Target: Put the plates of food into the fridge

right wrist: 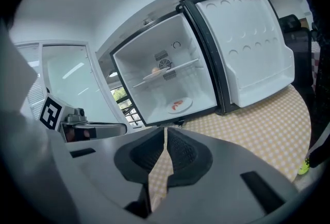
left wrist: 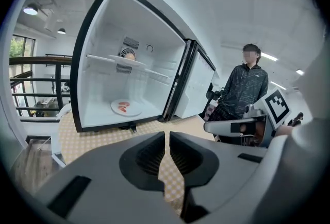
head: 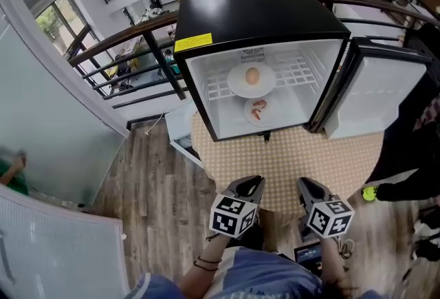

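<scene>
A black mini fridge (head: 254,19) stands open on a yellow checked table (head: 295,160). On its wire shelf rests a white plate with a round pale food (head: 251,79) (left wrist: 128,58) (right wrist: 157,73). Below, on the fridge floor, lies a plate with red food (head: 259,111) (left wrist: 126,108) (right wrist: 179,105). My left gripper (head: 249,185) (left wrist: 166,140) and right gripper (head: 309,187) (right wrist: 165,138) hang side by side at the table's near edge, well short of the fridge. Both sets of jaws are shut with nothing between them.
The fridge door (head: 375,95) swings open to the right. A person in a dark jacket (left wrist: 242,89) stands right of the table. A dark railing (head: 130,50) runs behind the fridge. A white panel (head: 55,249) stands at the lower left over wooden floor.
</scene>
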### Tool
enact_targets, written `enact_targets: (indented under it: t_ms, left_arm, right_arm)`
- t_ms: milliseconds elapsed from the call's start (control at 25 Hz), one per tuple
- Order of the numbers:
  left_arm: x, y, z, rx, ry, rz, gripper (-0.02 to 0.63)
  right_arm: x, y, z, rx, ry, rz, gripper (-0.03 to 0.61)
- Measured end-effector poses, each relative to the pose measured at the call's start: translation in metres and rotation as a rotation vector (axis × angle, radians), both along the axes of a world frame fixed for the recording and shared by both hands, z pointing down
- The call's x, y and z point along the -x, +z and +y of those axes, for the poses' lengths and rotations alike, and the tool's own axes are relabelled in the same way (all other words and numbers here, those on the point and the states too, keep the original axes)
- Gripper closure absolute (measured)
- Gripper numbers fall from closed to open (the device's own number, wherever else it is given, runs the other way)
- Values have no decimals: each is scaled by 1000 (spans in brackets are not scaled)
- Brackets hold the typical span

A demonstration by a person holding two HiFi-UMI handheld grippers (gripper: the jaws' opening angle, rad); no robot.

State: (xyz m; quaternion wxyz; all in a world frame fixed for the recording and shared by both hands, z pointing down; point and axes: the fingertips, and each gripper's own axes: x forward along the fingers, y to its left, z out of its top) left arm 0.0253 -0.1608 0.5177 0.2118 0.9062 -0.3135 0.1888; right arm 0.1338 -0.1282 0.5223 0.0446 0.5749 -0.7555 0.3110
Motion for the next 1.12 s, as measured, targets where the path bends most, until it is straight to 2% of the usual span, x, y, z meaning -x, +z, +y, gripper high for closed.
enact_targets:
  t_ms: [320, 680, 1120]
  left_arm:
    - [-15, -20, 74, -44, 32, 37, 577]
    - [-15, -31, 162, -60, 30, 65, 577]
    - [1, -33, 238, -65, 25, 29, 577]
  right_arm:
    - [15, -11, 73, -25, -27, -33, 549]
    - [28, -17, 160, -42, -53, -58, 549]
    - [44, -21, 225, -48, -79, -96, 551]
